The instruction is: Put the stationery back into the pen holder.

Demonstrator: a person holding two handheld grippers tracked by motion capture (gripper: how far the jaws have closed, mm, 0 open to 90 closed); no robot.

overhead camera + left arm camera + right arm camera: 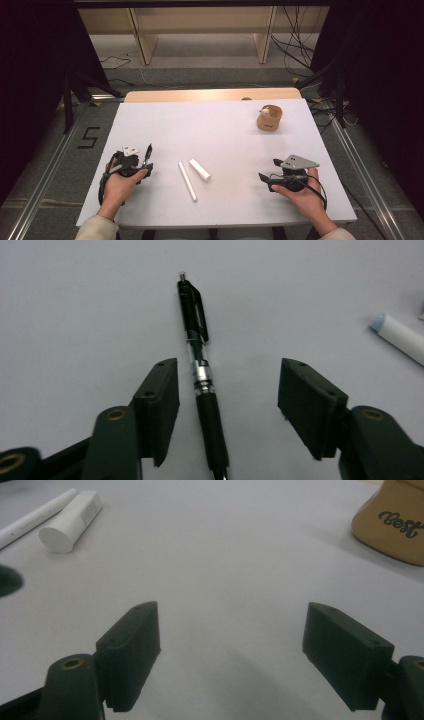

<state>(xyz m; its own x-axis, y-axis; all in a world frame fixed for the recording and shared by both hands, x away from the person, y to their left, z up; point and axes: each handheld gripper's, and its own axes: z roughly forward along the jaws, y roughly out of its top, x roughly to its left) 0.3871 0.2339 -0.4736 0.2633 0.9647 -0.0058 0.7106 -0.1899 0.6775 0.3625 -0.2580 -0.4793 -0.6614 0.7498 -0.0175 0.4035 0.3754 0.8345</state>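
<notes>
A black click pen (200,365) lies flat on the white table, its grip end between the jaws of my left gripper (230,370), which is open and does not touch it. In the high view that gripper (142,161) sits at the near left, with the pen (148,152) pointing away from it. My right gripper (268,170) rests at the near right, open with nothing between its fingers (135,635). A short white cylinder (199,169) and a thin white stick (187,181) lie side by side between the two grippers.
A tan cup-like holder (269,118) with script lettering (397,524) stands at the far right of the table (210,125). The white cylinder (70,522) and stick (35,517) lie far left in the right gripper view. Wooden shelving and cables stand beyond the table.
</notes>
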